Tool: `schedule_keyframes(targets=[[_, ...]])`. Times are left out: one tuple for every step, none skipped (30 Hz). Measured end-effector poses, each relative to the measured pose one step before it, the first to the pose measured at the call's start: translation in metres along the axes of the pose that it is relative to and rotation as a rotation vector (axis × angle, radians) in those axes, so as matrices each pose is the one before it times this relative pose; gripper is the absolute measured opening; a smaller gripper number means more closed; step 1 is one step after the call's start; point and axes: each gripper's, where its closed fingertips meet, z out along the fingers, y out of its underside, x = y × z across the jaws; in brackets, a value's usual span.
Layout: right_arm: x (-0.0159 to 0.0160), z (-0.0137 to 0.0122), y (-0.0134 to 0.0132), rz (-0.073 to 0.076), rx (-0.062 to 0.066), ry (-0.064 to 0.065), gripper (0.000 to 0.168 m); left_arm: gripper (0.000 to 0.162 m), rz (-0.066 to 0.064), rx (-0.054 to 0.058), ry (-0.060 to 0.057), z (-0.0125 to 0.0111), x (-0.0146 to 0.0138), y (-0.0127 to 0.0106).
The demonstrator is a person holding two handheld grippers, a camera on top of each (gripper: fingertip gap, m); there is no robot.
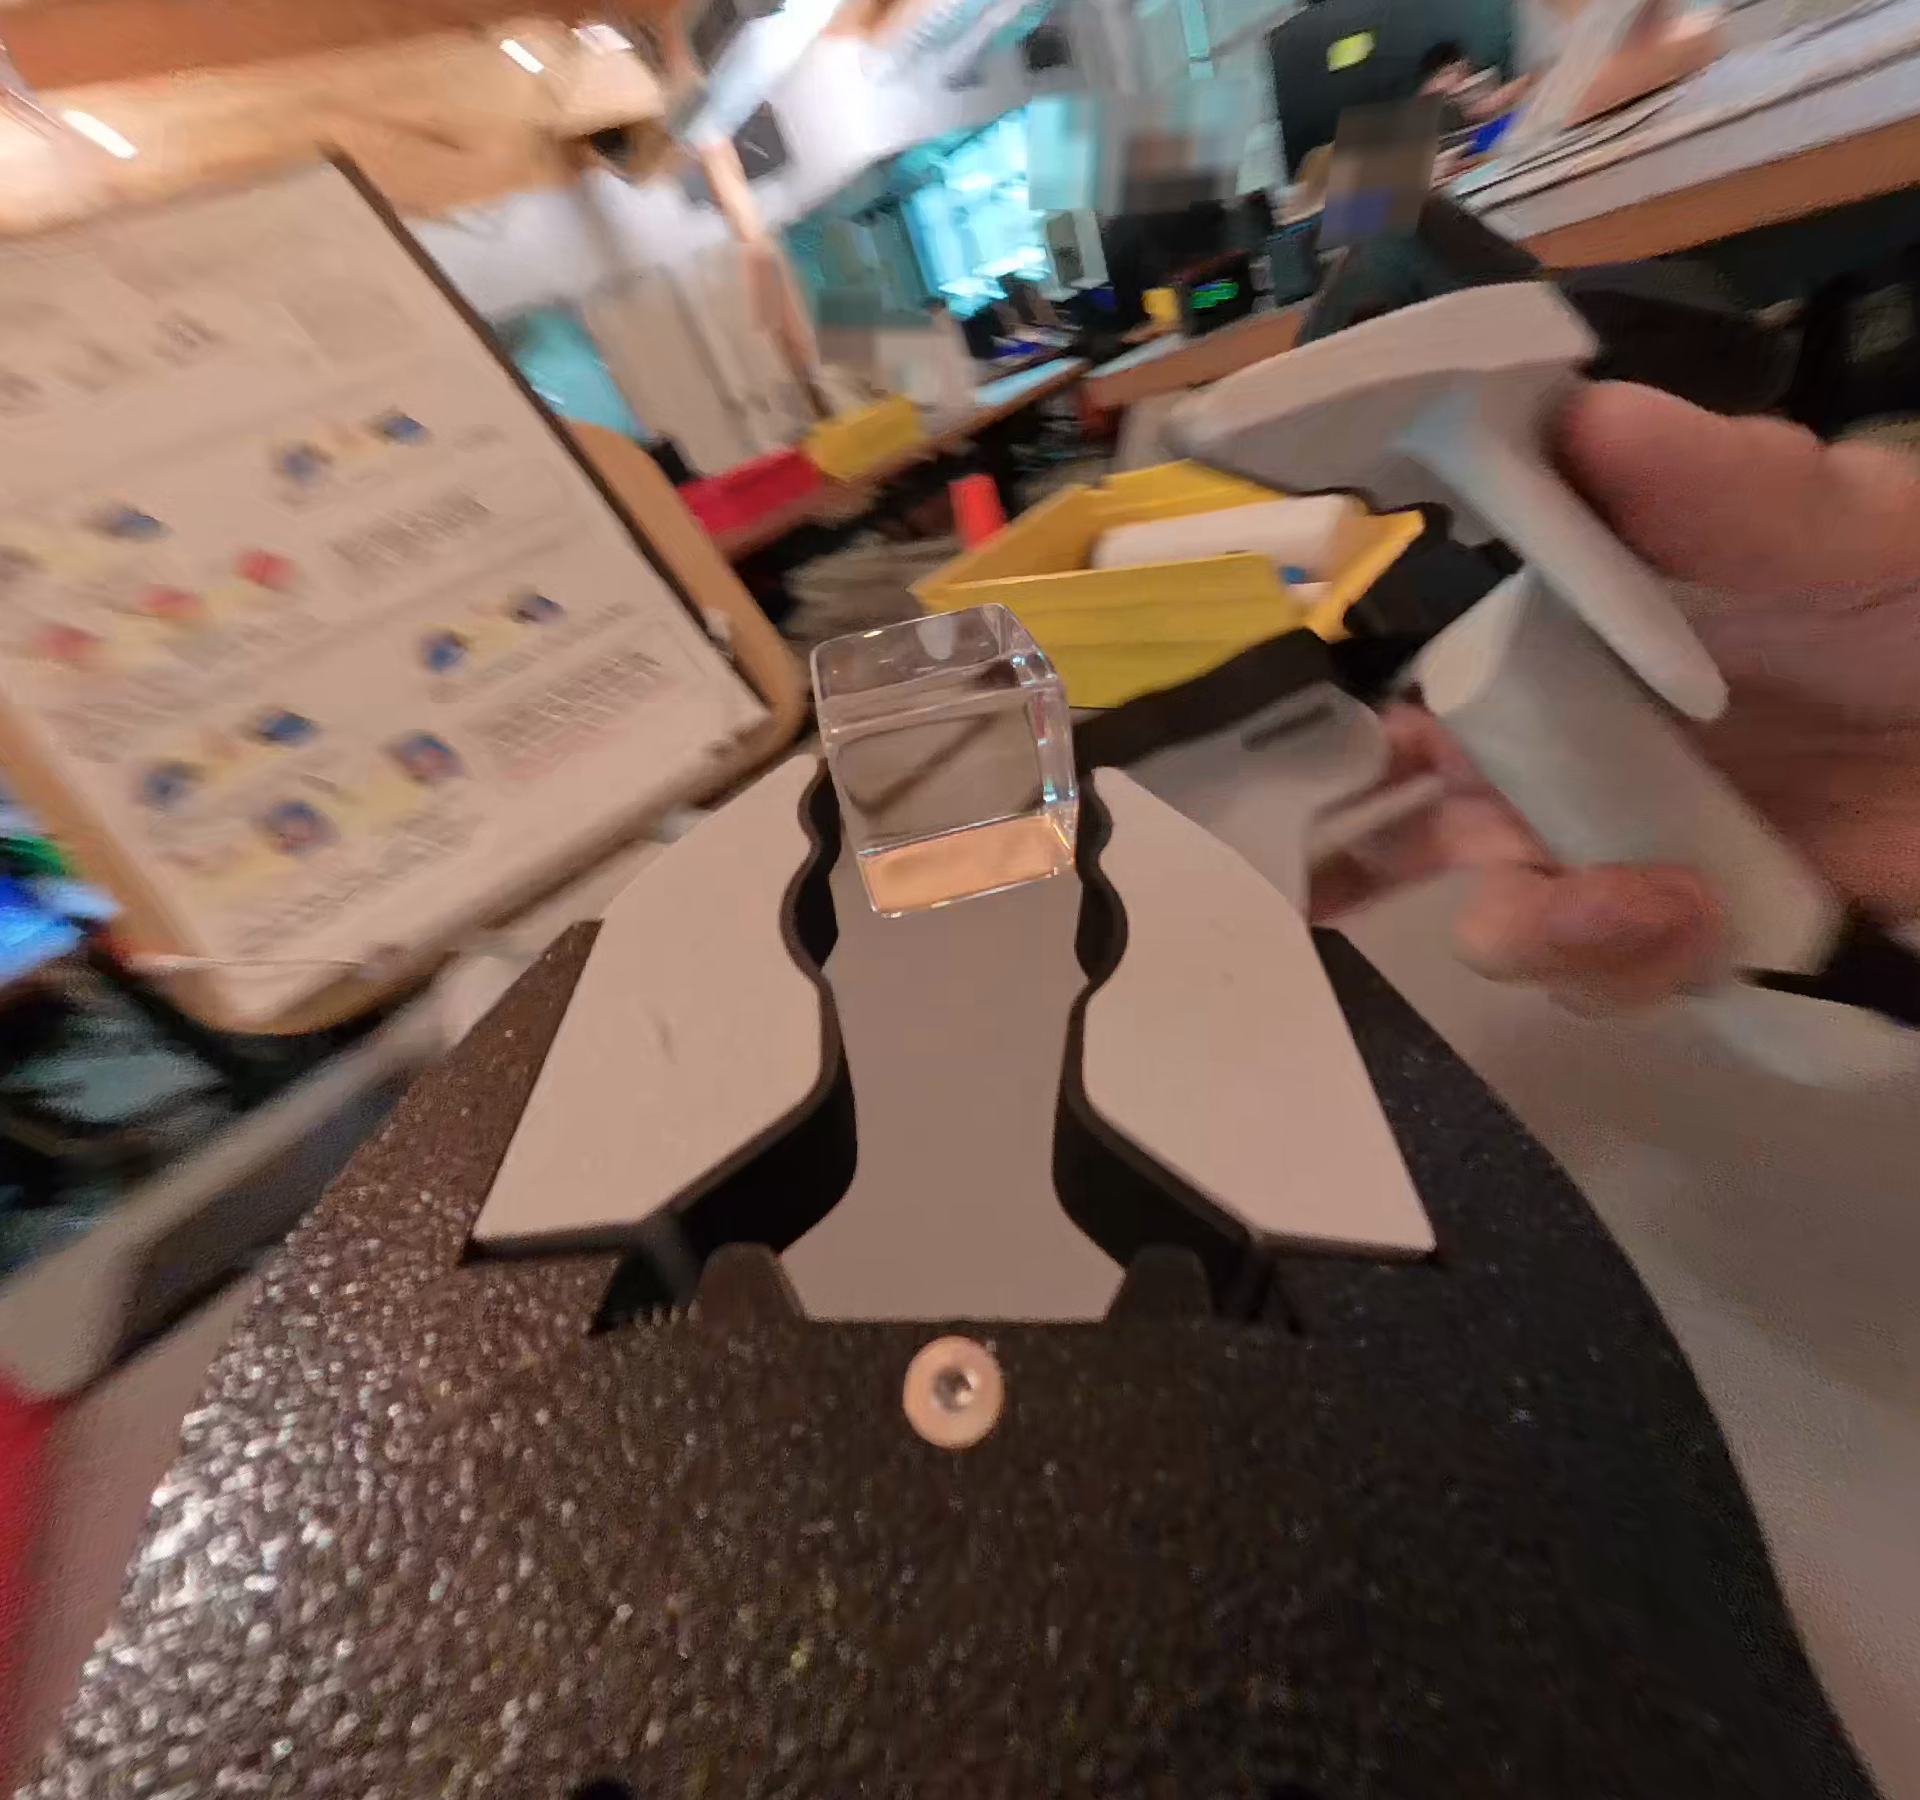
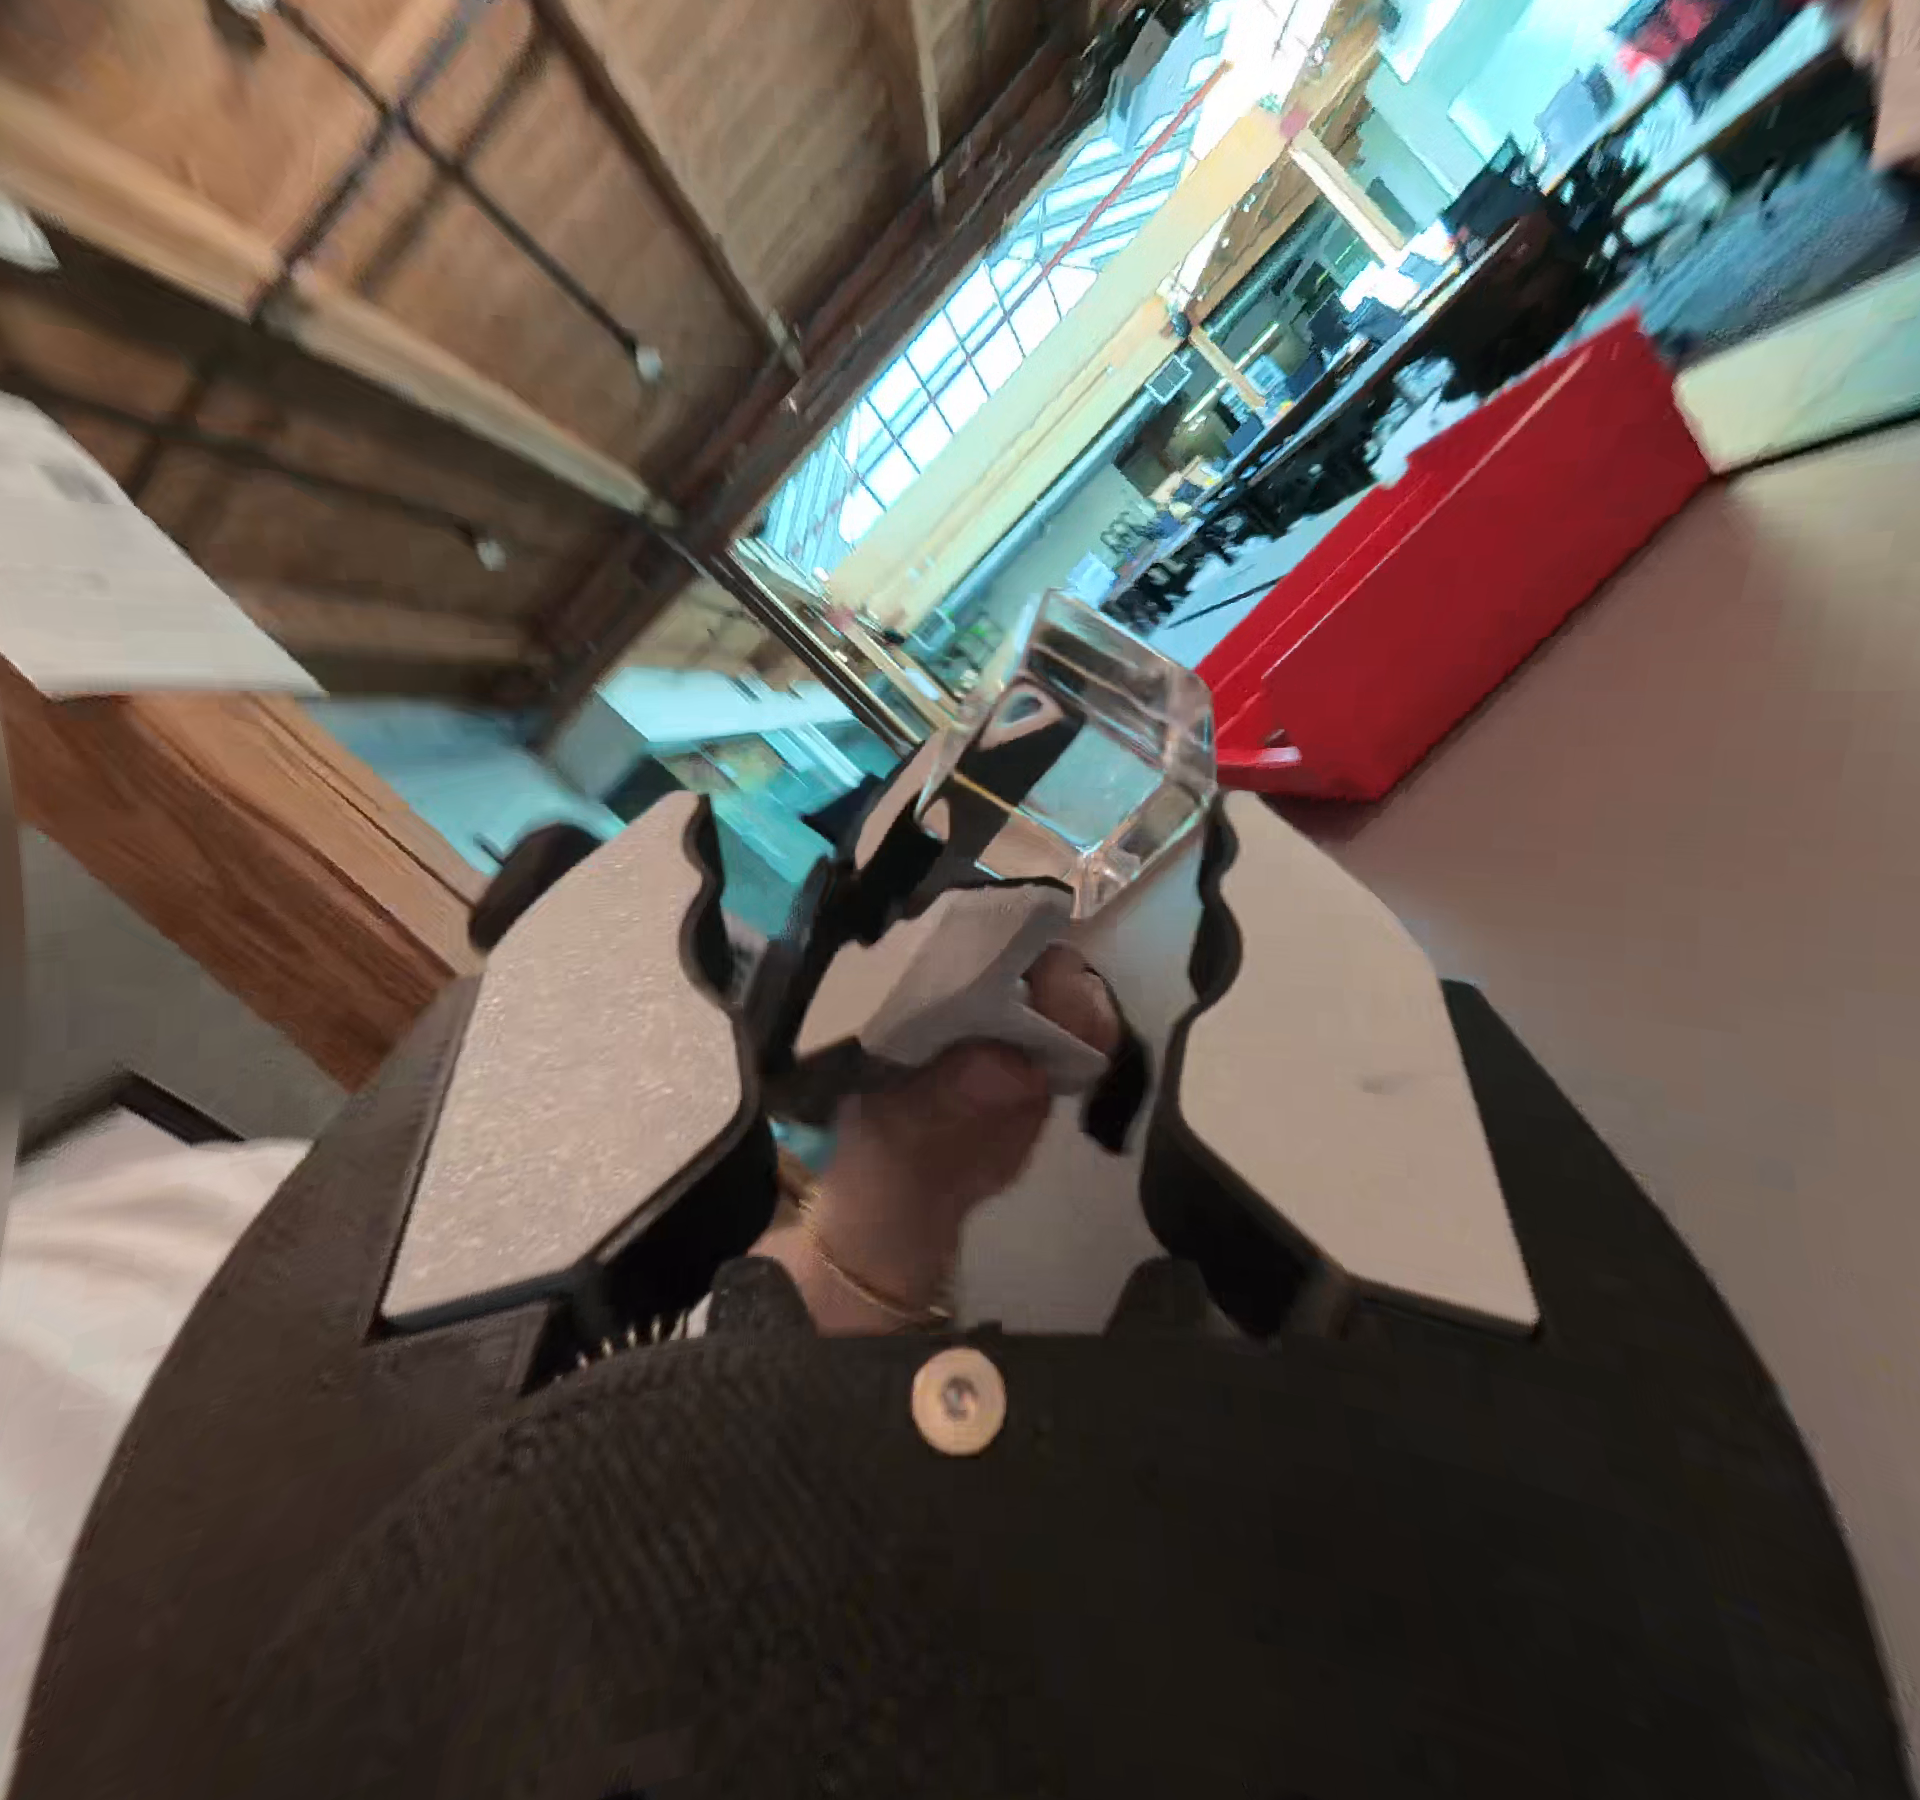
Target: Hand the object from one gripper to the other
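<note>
Busy workshop behind, blurred. Clear acrylic cube [image 1: 943, 758] pinched at tips of my left gripper [image 1: 951, 815], raised off tabletop [image 1: 1558, 1179], presumably for handover. My right gripper [image 2: 956, 857] spread wide around cube [image 2: 1091, 753], not yet clamped. Yellow bin [image 1: 1143, 597] beyond.

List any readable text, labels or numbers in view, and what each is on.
Printed board: print too blurred to read.
White sheet: small mark, too blurred to read.
Clear cube: no markings visible.
Nothing else legible in either view.
</note>
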Motion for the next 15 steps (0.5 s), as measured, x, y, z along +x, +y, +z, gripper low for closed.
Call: schedule_keyframes(targets=[[-0.00395,-0.00241,-0.00224,-0.1409,-0.0225,0.0093,0.095,0.043,-0.0896,-0.0128,0.082,-0.00087,0.00067,0.00095],[-0.00216,-0.00347,-0.00126,-0.1621,-0.0279,0.019,0.095,0.043,-0.1018,-0.0076,0.0823,-0.00176,0.00082,0.00037],[-0.00034,-0.00379,-0.00003,-0.1747,-0.0343,0.0293,0.098,0.043,-0.1076,-0.0072,0.0792,-0.00247,0.00091,0.00037],[0.00145,-0.00396,0.0017,-0.1829,-0.0408,0.0395,0.104,0.043,-0.1045,-0.0127,0.0968,-0.00288,0.00378,0.00074],[0.0017,-0.00357,0.00198,-0.181,-0.0351,0.0409,0.111,0.043,-0.0957,-0.0093,0.0994,-0.00327,0.00531,0.00063],[-0.00184,-0.00293,0.00196,-0.1855,-0.0259,0.0168,0.109,0.043,-0.0841,-0.0111,0.0913,-0.00323,0.00558,0.00137],[-0.00276,-0.00209,0.00205,-0.1687,-0.0205,0.0142,0.106,0.043,-0.0697,-0.0176,0.0824,-0.00264,0.00554,0.00274],[-0.00418,-0.00087,0.00164,-0.1276,-0.0188,0.0077,0.101,0.043,-0.0545,-0.0223,0.0724,-0.00177,0.00556,0.00397],[-0.00704,0.00059,0.00223,-0.0951,-0.0231,-0.0158,0.099,0.043,-0.0447,-0.023,0.0594,-0.00082,0.00475,0.00439],[-0.0073,0.00159,0.00293,-0.083,-0.0278,-0.0202,0.101,0.043,-0.0407,-0.0195,0.0498,0.00001,0.00411,0.00386],[-0.0044,0.00188,0.00153,-0.0752,-0.018,0.0004,0.099,0.043,-0.0379,-0.0087,0.0498,0.00053,0.00455,0.00239],[-0.00343,0.00146,-0.00111,-0.0705,-0.0027,0.007,0.092,0.043,-0.0399,-0.0034,0.0576,0.0007,0.00533,0.00158],[-0.00231,0.00114,-0.00353,-0.0555,0.0105,0.0112,0.086,0.043,-0.0407,-0.0065,0.0582,0.00076,0.00542,0.00202],[-0.00386,0.00106,-0.00422,-0.0302,0.016,-0.0073,0.081,0.043,-0.0323,-0.0086,0.0479,0.00076,0.00398,0.00233],[-0.00453,0.0013,-0.00355,-0.0161,0.0123,-0.0182,0.081,0.043,-0.0211,-0.0116,0.0333,0.00061,0.00228,0.00291]])
